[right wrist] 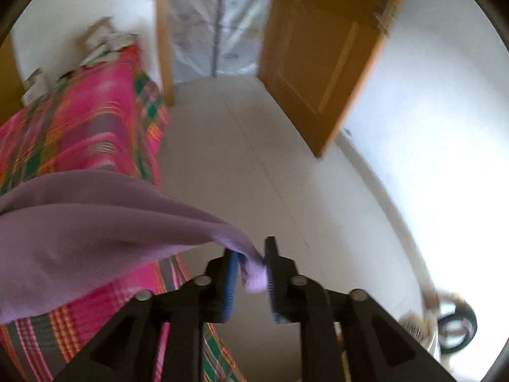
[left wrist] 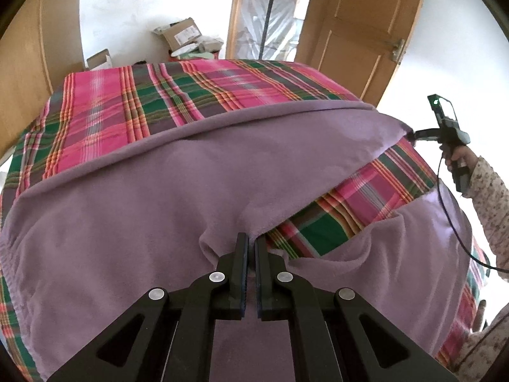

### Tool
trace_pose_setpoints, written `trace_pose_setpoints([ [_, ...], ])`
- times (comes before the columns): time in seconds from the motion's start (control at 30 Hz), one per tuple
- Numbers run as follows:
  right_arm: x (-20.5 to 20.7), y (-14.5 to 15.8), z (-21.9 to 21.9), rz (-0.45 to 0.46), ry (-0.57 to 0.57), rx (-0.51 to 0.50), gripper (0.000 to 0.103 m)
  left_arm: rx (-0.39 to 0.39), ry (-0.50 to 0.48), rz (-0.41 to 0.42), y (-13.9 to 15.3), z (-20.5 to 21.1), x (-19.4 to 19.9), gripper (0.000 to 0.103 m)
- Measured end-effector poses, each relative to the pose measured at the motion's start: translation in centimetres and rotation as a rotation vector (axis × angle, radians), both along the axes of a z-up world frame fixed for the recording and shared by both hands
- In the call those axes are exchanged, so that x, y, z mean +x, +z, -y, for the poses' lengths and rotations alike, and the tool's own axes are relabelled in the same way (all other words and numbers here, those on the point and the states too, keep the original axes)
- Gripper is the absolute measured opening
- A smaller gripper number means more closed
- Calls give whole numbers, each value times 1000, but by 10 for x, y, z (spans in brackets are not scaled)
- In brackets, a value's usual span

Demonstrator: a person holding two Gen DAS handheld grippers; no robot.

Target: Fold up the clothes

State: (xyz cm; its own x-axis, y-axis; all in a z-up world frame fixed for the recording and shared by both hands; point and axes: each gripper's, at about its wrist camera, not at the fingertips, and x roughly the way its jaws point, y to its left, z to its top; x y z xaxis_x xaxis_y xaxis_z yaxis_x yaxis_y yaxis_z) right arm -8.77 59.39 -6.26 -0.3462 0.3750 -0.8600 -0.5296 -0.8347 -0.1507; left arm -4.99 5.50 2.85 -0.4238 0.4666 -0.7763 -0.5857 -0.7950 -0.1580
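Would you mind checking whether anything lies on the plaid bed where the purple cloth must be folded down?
Nothing visible: the plaid bedcover beyond the purple cloth is bare; boxes sit behind the bed.

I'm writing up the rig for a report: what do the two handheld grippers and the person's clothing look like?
Both grippers are black, with angular linkage arms, silver round pivot pins and blue-lined jaws: left gripper, right gripper. From the left view, the right one has a pistol-style handle, a green light on top and a black cable trailing down. The sleeve is pale with a small floral print.
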Motion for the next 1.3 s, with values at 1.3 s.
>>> trace_pose_setpoints([
  [1.3, -60, 17, 256, -140, 613, -89, 35, 202, -204, 12, 14, -40, 13, 21],
])
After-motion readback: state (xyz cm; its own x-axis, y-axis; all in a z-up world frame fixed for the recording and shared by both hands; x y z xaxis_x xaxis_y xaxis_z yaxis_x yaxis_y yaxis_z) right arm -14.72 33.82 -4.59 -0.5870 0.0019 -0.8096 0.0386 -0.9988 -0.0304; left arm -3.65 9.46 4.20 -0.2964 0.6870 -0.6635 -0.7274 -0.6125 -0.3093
